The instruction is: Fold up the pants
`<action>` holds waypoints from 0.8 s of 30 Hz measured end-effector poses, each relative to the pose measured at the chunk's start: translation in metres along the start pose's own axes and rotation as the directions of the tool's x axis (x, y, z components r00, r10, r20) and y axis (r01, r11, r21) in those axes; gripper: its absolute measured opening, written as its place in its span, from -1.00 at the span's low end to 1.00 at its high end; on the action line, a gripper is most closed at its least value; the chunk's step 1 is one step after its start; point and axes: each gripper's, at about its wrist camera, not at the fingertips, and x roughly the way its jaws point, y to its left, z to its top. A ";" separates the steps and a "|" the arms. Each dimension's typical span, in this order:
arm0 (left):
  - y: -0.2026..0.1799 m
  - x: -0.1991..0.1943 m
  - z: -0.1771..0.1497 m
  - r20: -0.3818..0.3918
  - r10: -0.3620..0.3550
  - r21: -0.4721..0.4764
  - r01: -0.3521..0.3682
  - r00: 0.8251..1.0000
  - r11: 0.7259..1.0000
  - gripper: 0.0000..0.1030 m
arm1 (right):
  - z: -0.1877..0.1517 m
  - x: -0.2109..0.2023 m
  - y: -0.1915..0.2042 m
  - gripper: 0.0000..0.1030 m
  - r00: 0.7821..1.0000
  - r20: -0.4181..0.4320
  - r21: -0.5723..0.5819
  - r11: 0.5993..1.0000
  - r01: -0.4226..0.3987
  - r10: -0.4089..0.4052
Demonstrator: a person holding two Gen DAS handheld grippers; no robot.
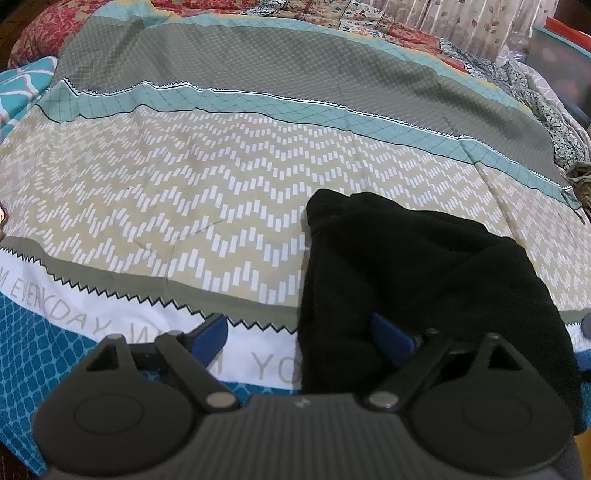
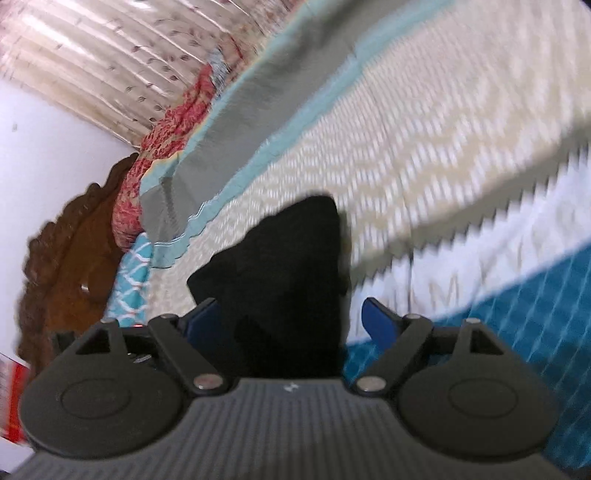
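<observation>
Black pants [image 1: 406,258] lie bunched in a thick folded heap on the patterned bedspread [image 1: 184,184], near its front edge. My left gripper [image 1: 303,332] is open wide; its right blue finger [image 1: 391,334] is tucked against the cloth and its left finger [image 1: 214,332] stands free over the bedspread. The right wrist view is tilted and blurred. There the pants [image 2: 288,258] reach in between the fingers of my right gripper [image 2: 291,321], which is also open. Its right finger [image 2: 378,323] is apart from the cloth, and the left one [image 2: 203,321] is beside the cloth's edge.
The bedspread [image 2: 443,129] has beige zigzag, grey, teal and white bands. A red floral quilt [image 1: 55,33] and a pale curtain [image 1: 461,22] lie beyond it. Patterned cloths [image 1: 546,107] are heaped at the far right. A carved wooden headboard [image 2: 66,240] stands against a white wall [image 2: 44,147].
</observation>
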 end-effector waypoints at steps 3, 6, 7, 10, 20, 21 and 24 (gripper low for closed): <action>0.002 0.001 0.000 -0.002 -0.002 -0.007 0.002 1.000 1.000 0.76 | -0.006 0.016 -0.010 0.70 0.998 -0.061 0.053 0.999 -0.003 0.006; 0.002 0.002 0.000 -0.003 -0.003 -0.011 0.003 1.000 1.000 0.79 | -0.011 0.025 -0.016 0.79 0.997 -0.057 0.090 0.995 -0.047 0.052; 0.002 0.002 0.000 -0.002 -0.002 -0.011 0.002 1.000 1.000 0.80 | -0.010 0.024 -0.015 0.79 0.997 -0.057 0.096 0.994 -0.052 0.057; 0.004 0.001 0.001 -0.003 -0.016 -0.019 0.016 1.000 1.000 0.80 | -0.005 0.017 -0.020 0.81 0.996 -0.069 0.096 0.994 -0.056 0.062; 0.065 -0.013 0.007 0.035 -0.257 -0.255 0.257 0.966 0.932 0.97 | -0.013 0.019 -0.015 1.00 0.996 -0.046 0.014 0.997 -0.078 0.078; 0.067 -0.011 0.006 0.029 -0.281 -0.264 0.279 0.959 0.923 0.99 | -0.014 0.020 -0.013 1.00 0.996 -0.048 0.005 0.997 -0.074 0.074; 0.061 0.003 0.001 -0.010 -0.362 -0.277 0.345 0.932 0.897 0.99 | -0.014 0.025 -0.008 1.00 0.997 -0.050 -0.009 0.998 -0.056 0.055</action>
